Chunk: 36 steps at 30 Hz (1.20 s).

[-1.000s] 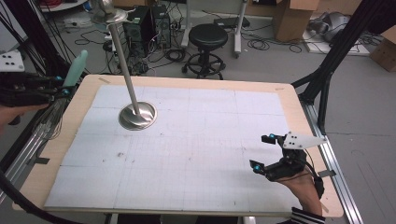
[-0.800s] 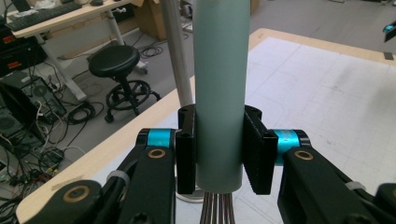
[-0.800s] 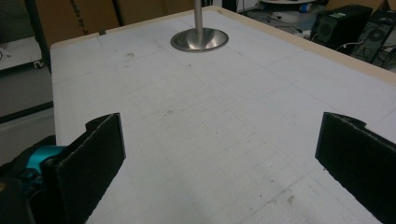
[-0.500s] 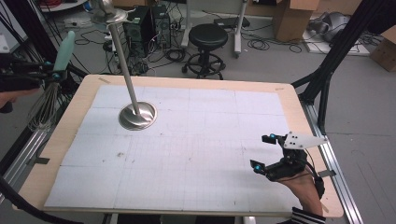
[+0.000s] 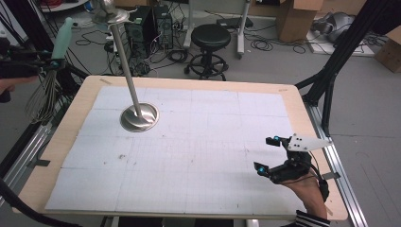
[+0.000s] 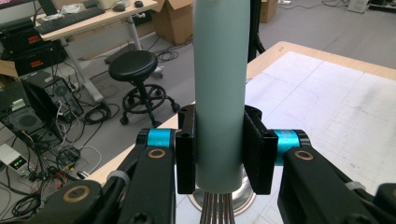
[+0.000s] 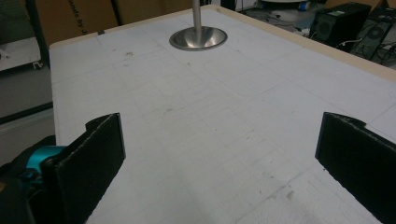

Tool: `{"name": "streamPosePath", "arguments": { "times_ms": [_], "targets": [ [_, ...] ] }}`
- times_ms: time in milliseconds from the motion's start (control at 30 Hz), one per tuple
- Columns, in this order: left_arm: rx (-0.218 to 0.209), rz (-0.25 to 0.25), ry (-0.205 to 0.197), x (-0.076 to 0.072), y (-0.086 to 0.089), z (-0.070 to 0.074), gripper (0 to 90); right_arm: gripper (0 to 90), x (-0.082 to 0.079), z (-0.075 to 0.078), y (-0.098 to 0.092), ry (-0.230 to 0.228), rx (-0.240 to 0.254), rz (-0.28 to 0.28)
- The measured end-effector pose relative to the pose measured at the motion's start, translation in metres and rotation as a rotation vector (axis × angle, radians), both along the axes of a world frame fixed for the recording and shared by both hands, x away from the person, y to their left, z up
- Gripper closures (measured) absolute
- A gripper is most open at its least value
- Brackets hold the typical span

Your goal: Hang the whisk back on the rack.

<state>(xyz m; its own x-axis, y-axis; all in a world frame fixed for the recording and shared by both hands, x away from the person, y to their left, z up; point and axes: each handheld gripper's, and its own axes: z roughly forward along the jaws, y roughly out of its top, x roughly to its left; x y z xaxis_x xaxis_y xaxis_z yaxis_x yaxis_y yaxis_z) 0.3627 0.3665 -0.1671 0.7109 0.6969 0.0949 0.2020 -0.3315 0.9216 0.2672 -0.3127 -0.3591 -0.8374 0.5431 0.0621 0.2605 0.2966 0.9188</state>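
A whisk with a grey-green handle and hanging steel wires is in the air beyond the table's left edge. My left gripper is shut on it. In the left gripper view both black pads press on the upright handle. A steel stand with a round base and a tall leaning pole sits on the white gridded mat at the back left. My right gripper rests near the front right corner, open, with nothing between its jaws. The stand base lies far ahead of it.
The mat covers a wooden table top. On the floor behind are a black stool, computer towers, cables and cardboard boxes. Black frame legs rise at the right side.
My left gripper has lifted the whisk higher and carried it a little left, away from the table edge. The right gripper and the stand have not moved.
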Motion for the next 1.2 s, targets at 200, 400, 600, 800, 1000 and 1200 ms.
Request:
{"name": "streamPosePath", "arguments": {
  "times_ms": [200,400,600,800,1000,1200],
  "targets": [
    [-0.001,-0.001,0.002,0.008,-0.007,0.001,69.3,0.5,-0.001,0.001,-0.002,-0.002,0.01,-0.003],
    [0.002,-0.006,0.006,0.014,-0.014,0.0,69.3,0.5,-0.002,0.001,-0.004,-0.001,0.017,-0.006],
    [0.008,0.006,0.013,0.016,-0.016,-0.001,69.3,0.5,-0.002,0.001,-0.005,-0.001,0.021,-0.006],
    [0.022,0.006,0.022,0.021,-0.02,-0.004,69.3,0.5,-0.002,0.001,-0.006,-0.005,0.021,-0.007],
    [0.026,0.004,0.029,0.026,-0.025,-0.007,69.3,0.5,-0.002,0.0,-0.008,-0.004,0.023,-0.01],
    [0.034,0.009,0.036,0.03,-0.029,-0.009,69.3,0.5,-0.002,0.0,-0.009,-0.006,0.03,-0.013]
  ]
}}
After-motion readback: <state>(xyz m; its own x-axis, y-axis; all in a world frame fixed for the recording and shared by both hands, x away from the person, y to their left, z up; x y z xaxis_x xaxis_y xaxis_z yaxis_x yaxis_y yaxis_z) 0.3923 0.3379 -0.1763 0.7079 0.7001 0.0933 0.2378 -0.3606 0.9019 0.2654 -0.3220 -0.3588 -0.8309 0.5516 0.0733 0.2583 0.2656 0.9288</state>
